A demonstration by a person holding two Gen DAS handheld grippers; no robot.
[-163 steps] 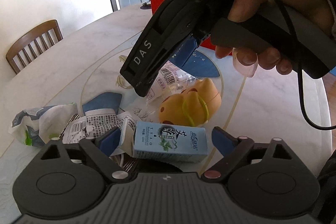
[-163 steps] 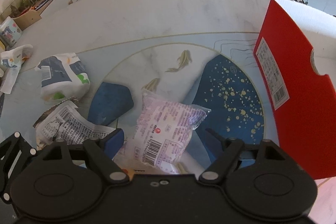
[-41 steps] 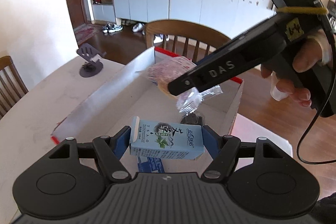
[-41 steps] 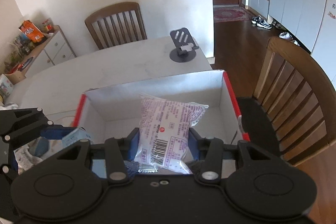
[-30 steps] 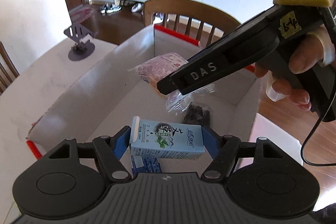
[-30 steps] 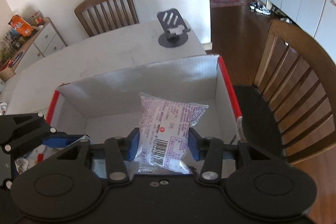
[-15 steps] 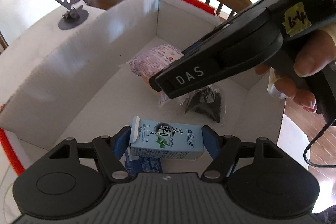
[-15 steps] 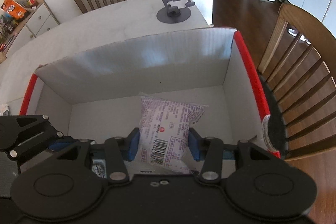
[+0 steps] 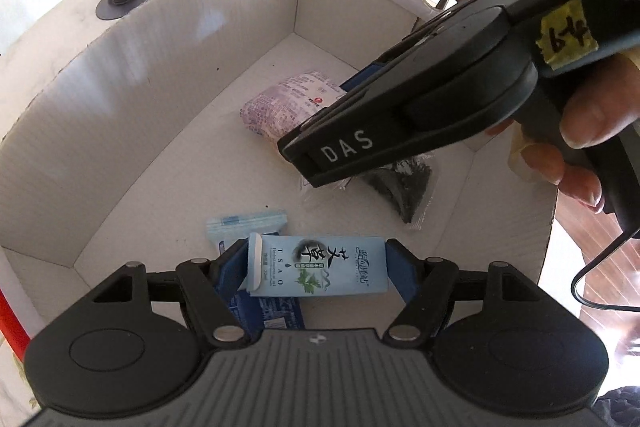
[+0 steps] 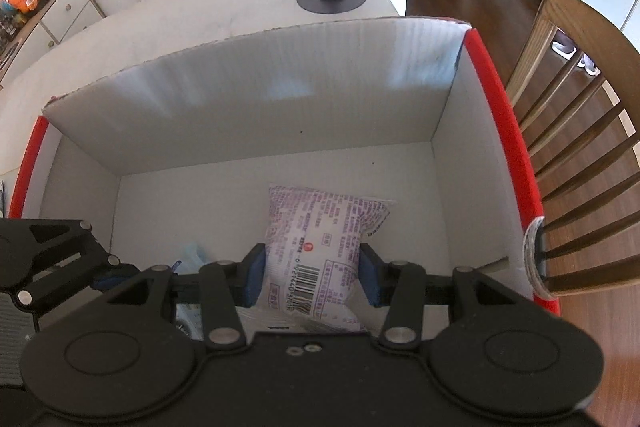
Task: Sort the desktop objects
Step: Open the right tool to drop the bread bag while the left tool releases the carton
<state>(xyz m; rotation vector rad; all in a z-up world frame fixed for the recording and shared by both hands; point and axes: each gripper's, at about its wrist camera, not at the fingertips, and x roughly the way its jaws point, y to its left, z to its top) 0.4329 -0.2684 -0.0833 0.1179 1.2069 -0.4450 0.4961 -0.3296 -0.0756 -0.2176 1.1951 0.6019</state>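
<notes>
Left gripper [image 9: 318,269] clamped on stiff, light carton [image 9: 318,271] by its ends; right gripper [image 10: 312,274] squeezing soft, slippery pouch [image 10: 320,255] mid-body, inside box [image 10: 248,107].

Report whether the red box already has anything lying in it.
Not empty. On the red box's white floor lie a dark packet and a blue-white packet; the two gripped items hang above.

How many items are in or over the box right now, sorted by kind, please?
Cartons: 1, light blue carton in the left gripper
Plastic packets: 3, purple packet in the right gripper, dark packet, blue packet
Total: 4, over the box
</notes>
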